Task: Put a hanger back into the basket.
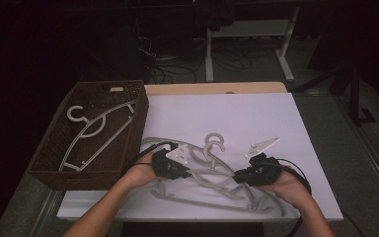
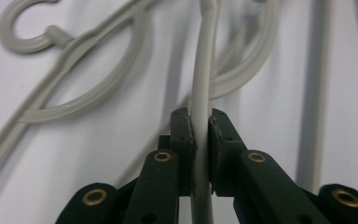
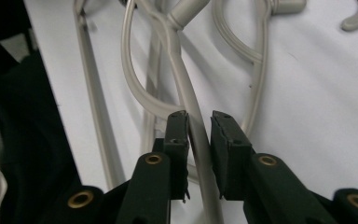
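Note:
Several grey plastic hangers (image 1: 205, 183) lie tangled on the white mat, near the front edge. My left gripper (image 1: 187, 173) is at the left of the pile. In the left gripper view, my left gripper (image 2: 200, 117) is shut on a pale hanger bar (image 2: 204, 70) clamped between its pads. My right gripper (image 1: 237, 177) is at the right of the pile. In the right gripper view, my right gripper (image 3: 199, 116) straddles a grey hanger arm (image 3: 186, 88). Its jaws stand slightly apart, with a thin gap on the right side of the arm.
A brown wicker basket (image 1: 142, 111) stands at the left of the table with one grey hanger (image 1: 96, 133) lying inside. The white mat (image 1: 237, 116) covers a wooden table. Desk legs and cables sit on the dark floor behind.

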{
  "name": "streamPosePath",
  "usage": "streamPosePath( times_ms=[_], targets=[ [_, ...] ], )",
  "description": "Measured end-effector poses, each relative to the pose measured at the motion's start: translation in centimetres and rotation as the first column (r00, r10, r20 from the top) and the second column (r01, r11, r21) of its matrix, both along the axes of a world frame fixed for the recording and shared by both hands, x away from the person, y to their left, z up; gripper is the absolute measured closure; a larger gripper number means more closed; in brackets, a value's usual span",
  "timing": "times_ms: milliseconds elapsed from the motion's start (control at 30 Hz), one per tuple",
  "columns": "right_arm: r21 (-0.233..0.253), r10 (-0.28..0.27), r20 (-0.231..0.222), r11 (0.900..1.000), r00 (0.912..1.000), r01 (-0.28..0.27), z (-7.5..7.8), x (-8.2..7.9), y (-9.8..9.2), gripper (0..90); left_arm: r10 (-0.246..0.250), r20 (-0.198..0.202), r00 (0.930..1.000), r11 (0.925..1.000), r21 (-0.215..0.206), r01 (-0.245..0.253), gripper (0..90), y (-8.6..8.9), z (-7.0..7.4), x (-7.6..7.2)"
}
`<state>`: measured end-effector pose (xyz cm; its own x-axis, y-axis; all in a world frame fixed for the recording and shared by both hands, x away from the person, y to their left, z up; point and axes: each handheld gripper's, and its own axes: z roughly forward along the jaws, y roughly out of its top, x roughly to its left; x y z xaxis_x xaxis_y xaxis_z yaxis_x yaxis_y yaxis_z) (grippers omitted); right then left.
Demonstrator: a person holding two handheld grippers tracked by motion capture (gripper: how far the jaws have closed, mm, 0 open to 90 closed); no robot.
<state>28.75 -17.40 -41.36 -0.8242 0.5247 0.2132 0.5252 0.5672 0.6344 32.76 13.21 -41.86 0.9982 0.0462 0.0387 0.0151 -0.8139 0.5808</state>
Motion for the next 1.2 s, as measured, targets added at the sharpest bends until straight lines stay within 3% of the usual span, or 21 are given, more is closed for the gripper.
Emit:
streamPosePath(
  times_ms=[167, 267, 433, 767, 933, 1200],
  targets=[
    [0.049, 0.019, 0.004, 0.999, 0.9998, -0.019, 0.5, -0.2, -0.3, 60.2, 0.002, -0.034, 0.9994, 0.9997, -0.024, -0.003, 82.5, 0.4, 0.5, -0.2],
    [0.072, 0.014, 0.029, 0.997, 0.9995, -0.016, 1.2, -0.3, -0.6, 49.0, 0.010, -0.046, 0.9989, 0.9991, -0.041, -0.012, 82.5, 0.6, 1.0, -0.3],
    [0.102, -0.033, 0.071, 0.994, 0.9969, 0.026, 2.6, 0.0, -1.6, 33.2, 0.019, -0.066, 0.9977, 0.9980, -0.058, -0.023, 82.5, 0.7, 1.7, -0.3],
    [0.152, -0.130, 0.123, 0.982, 0.9839, 0.111, 4.2, 0.9, -4.3, 24.1, 0.053, -0.079, 0.9955, 0.9920, -0.110, -0.061, 82.7, 1.2, 3.4, -0.3],
    [0.177, -0.207, 0.159, 0.968, 0.9653, 0.178, 4.9, 1.5, -5.6, 22.9, 0.081, -0.065, 0.9946, 0.9896, -0.114, -0.088, 82.7, 1.5, 4.8, -0.3],
    [0.156, -0.318, 0.189, 0.944, 0.9289, 0.292, 5.4, 3.0, -7.3, 22.4, 0.142, -0.035, 0.9892, 0.9828, -0.114, -0.146, 82.6, 3.0, 7.7, 0.1]
  ],
)
